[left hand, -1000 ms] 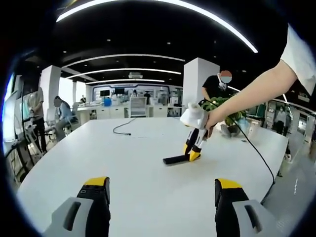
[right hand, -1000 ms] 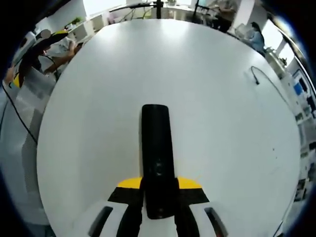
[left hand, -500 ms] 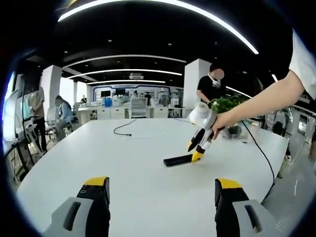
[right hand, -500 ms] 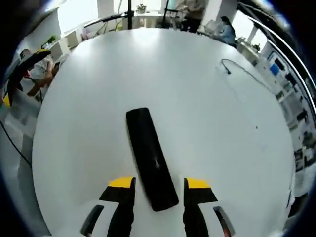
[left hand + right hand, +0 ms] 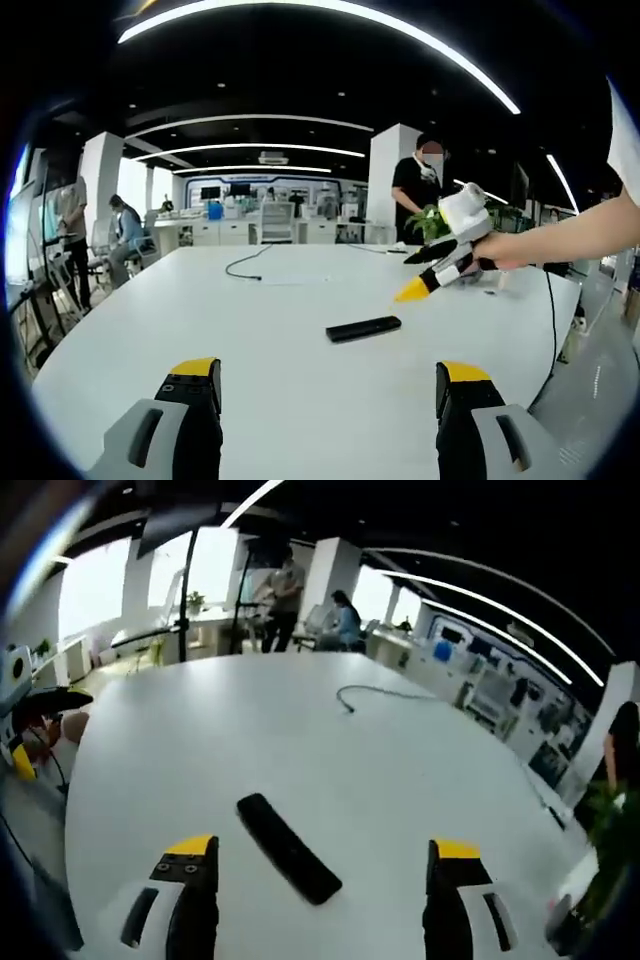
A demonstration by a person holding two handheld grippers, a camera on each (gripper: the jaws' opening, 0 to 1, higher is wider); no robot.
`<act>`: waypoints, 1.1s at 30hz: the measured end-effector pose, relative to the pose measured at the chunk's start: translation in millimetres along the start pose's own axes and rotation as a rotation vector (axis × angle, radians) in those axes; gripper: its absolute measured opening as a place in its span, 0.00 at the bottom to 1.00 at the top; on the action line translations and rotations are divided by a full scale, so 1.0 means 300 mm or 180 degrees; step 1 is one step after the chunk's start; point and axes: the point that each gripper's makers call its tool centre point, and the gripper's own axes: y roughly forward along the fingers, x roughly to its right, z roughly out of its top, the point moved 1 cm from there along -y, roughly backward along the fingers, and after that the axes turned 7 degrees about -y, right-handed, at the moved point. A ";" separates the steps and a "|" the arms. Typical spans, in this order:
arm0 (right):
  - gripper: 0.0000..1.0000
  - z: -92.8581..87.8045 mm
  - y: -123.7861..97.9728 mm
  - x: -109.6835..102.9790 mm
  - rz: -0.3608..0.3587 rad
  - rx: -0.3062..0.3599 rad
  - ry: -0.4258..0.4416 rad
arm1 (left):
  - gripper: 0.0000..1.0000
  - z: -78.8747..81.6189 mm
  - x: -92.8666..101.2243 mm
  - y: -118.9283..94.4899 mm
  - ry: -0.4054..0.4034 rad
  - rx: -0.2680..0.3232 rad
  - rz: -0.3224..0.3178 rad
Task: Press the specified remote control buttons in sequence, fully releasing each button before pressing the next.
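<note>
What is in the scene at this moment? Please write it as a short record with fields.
surface: white table
target: black remote control, flat on the table, nothing touching it
right gripper: raised above the table beyond the remote, jaws open
left gripper: low over the near table edge, jaws wide open, holding nothing
other item: black cable on the far part of the table
background: open office, people standing and sitting

A second ago the right gripper pinched the near end of the remote on the desk; now it has lifted clear and hangs above it, fingers spread wide (yellow tips well apart in its own view). The remote now lies free, slightly turned.
</note>
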 end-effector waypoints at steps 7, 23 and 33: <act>0.98 0.002 -0.113 -0.037 -0.0333 0.0267 0.0060 | 0.91 0.004 0.005 -0.002 0.0008 0.0022 -0.0020; 0.99 -0.080 -0.350 -0.123 -0.0601 0.0320 0.0226 | 0.93 -0.002 0.033 0.002 0.0048 0.0003 -0.0133; 0.99 -0.125 -0.501 -0.154 -0.0870 0.0415 0.0321 | 0.93 -0.006 0.044 0.003 0.0098 -0.0006 -0.0167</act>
